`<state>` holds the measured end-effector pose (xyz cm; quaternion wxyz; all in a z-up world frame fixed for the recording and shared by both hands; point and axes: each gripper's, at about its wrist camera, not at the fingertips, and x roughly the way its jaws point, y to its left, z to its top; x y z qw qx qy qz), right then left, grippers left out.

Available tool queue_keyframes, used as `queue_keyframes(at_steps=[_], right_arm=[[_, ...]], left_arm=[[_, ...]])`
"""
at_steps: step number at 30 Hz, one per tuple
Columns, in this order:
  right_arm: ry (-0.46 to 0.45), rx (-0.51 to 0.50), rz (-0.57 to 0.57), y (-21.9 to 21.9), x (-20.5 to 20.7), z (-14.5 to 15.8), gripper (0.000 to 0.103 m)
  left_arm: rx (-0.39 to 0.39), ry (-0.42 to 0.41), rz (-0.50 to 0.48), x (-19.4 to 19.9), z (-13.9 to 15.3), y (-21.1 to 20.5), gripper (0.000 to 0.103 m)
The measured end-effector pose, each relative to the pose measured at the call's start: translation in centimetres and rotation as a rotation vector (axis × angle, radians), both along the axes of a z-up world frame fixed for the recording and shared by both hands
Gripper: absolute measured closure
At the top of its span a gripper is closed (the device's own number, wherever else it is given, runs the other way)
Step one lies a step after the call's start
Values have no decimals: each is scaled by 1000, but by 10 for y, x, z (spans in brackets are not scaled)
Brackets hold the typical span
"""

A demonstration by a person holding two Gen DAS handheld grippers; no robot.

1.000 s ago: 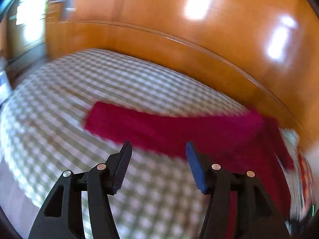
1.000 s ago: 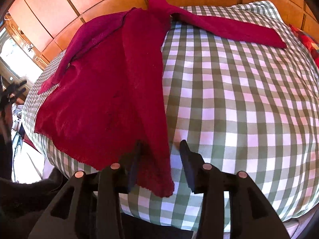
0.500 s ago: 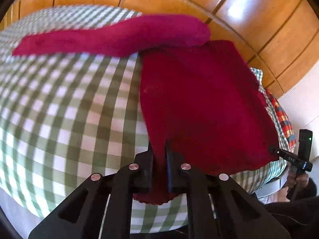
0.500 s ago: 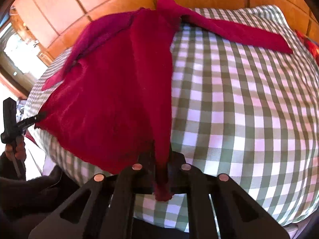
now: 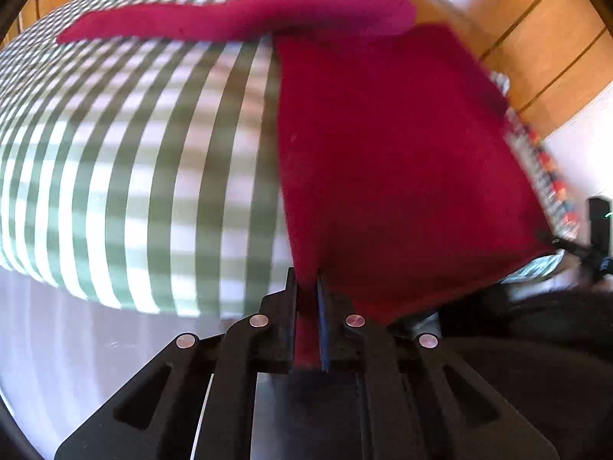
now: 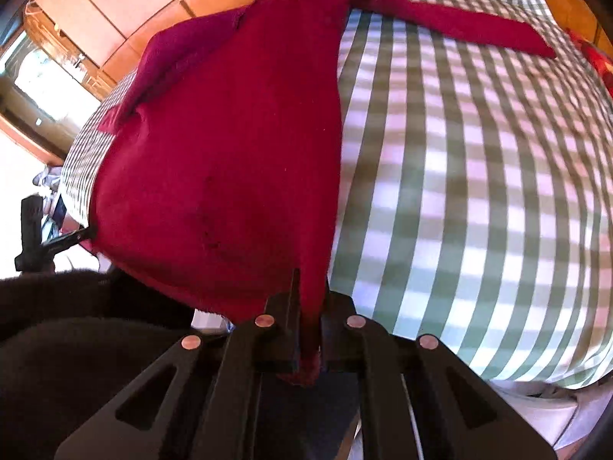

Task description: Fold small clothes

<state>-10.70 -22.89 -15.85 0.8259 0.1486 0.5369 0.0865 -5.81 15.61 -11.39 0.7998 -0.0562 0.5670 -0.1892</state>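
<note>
A dark red long-sleeved garment (image 5: 387, 145) lies on a green-and-white checked bed cover (image 5: 126, 161). My left gripper (image 5: 306, 287) is shut on its bottom hem corner, and one sleeve (image 5: 237, 15) stretches left across the far side. My right gripper (image 6: 310, 295) is shut on the other hem corner of the same garment (image 6: 230, 161); its other sleeve (image 6: 452, 23) stretches right. The hem hangs lifted between both grippers. Each gripper shows small in the other's view: the right one (image 5: 578, 249), the left one (image 6: 65, 241).
A wooden panelled wall (image 5: 536, 38) runs behind the bed. A multicoloured checked cloth (image 5: 551, 168) lies at the bed's right edge. The bed's near edge (image 6: 479, 368) is just in front of the grippers. Dark clothing (image 6: 76, 345) of the person fills the lower corner.
Both grippers closed on the garment's hem corners and have pulled back toward the bed's near edge, lifting the hem. The left view is motion blurred.
</note>
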Motion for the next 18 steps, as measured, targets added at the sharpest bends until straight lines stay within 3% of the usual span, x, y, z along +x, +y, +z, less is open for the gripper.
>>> queue_keyframes(at_steps=[2,4,7,9,12,18], right_arm=[[-3,12,1,-2,1,2,87],[-23,19,5,-7,0,9,48],[-69,0,-46,-36,7,24,47],[-103,-29,-121,-60,15,33,47],[-120,-28,-322,-116,38,35,47],[-132,-17,-652,-226,98,30,49]], left_arm=[[-40,19,21,5,2,6,95],[-35,-39,35,9,18,11,92],[-53,-101,89,22,42,19,79],[-60,-150,117,37,53,15,79],[-55,-192,105,57,59,-10,79],[-46,-210,3,83,56,-84,79]])
